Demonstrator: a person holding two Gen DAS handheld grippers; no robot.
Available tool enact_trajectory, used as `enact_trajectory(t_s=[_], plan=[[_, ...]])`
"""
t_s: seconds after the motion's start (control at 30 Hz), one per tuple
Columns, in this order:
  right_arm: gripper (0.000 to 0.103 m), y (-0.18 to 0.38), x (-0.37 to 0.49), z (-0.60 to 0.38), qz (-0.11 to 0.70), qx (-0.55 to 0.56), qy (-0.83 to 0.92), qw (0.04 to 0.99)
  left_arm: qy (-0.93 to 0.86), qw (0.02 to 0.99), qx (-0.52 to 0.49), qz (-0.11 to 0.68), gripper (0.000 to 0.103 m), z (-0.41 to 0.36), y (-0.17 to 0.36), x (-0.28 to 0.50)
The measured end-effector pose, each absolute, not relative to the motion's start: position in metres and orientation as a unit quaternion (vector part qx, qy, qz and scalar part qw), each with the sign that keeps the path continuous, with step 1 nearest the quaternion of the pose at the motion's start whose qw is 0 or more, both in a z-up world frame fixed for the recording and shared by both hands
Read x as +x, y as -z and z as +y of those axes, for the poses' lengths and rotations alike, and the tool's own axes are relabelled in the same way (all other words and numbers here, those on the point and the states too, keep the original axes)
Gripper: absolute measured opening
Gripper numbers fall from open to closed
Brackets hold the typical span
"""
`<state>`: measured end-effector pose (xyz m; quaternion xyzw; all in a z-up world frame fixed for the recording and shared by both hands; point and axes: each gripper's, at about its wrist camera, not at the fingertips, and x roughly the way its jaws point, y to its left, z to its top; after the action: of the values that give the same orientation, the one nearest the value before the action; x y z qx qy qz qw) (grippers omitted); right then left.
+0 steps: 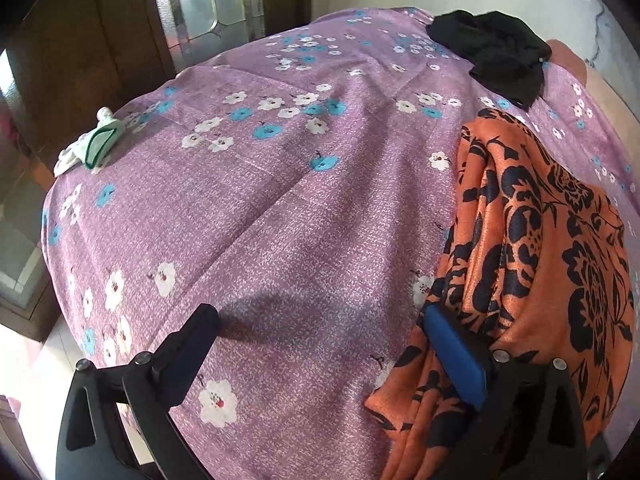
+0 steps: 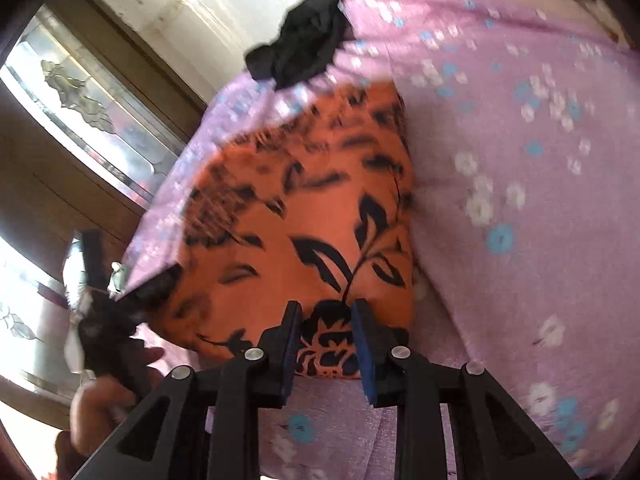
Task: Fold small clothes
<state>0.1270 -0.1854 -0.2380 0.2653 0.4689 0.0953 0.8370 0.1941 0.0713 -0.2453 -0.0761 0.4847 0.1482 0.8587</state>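
An orange garment with a black flower print [image 1: 540, 240] lies bunched on the purple flowered sheet [image 1: 280, 200] at the right. My left gripper [image 1: 320, 320] is open and empty; its right finger [image 1: 456, 352] touches the garment's left edge. In the right wrist view the garment [image 2: 300, 208] lies spread in front. My right gripper [image 2: 326, 312] has its jaws narrowly apart around the garment's near edge; whether it pinches the cloth I cannot tell. The view is motion-blurred.
A black garment [image 1: 496, 52] lies crumpled at the far corner of the bed and shows in the right wrist view [image 2: 304, 40]. A small green and white garment [image 1: 94, 146] lies at the bed's left edge. A wooden cabinet with glass doors [image 2: 92, 92] stands beyond the bed.
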Motion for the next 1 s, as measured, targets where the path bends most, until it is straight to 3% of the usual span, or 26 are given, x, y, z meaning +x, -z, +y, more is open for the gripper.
enact_trajectory(t_s=[0.17,0.53,0.7,0.77,0.8,0.83,0.87,1.0], plan=[[0.030,0.238,0.122,-0.170,0.451,0.206,-0.080,0.865,-0.163,0.866,-0.077,0.466,0.103,0.069,0.246,0.192],[0.030,0.242,0.112,-0.188,0.427,0.279,-0.105,0.854,-0.156,0.877,-0.085,0.447,0.103,0.075,0.233,0.182],[0.031,0.220,0.102,-0.199,0.434,0.297,-0.114,0.843,-0.143,0.910,-0.050,0.386,0.103,0.072,0.194,0.155],[0.039,0.204,0.094,-0.206,0.417,0.294,-0.113,0.852,-0.139,0.925,-0.039,0.352,0.103,0.070,0.176,0.141],[0.051,0.195,0.090,-0.209,0.406,0.289,-0.114,0.860,-0.139,0.932,-0.030,0.333,0.103,0.068,0.164,0.133],[0.072,0.185,0.085,-0.212,0.392,0.285,-0.112,0.868,-0.137,0.937,-0.023,0.321,0.103,0.067,0.156,0.127],[0.077,0.177,0.080,-0.214,0.378,0.282,-0.109,0.875,-0.134,0.941,-0.017,0.310,0.103,0.064,0.148,0.122],[0.077,0.146,0.064,-0.221,0.334,0.270,-0.106,0.897,-0.110,0.954,0.007,0.279,0.103,0.053,0.116,0.103]])
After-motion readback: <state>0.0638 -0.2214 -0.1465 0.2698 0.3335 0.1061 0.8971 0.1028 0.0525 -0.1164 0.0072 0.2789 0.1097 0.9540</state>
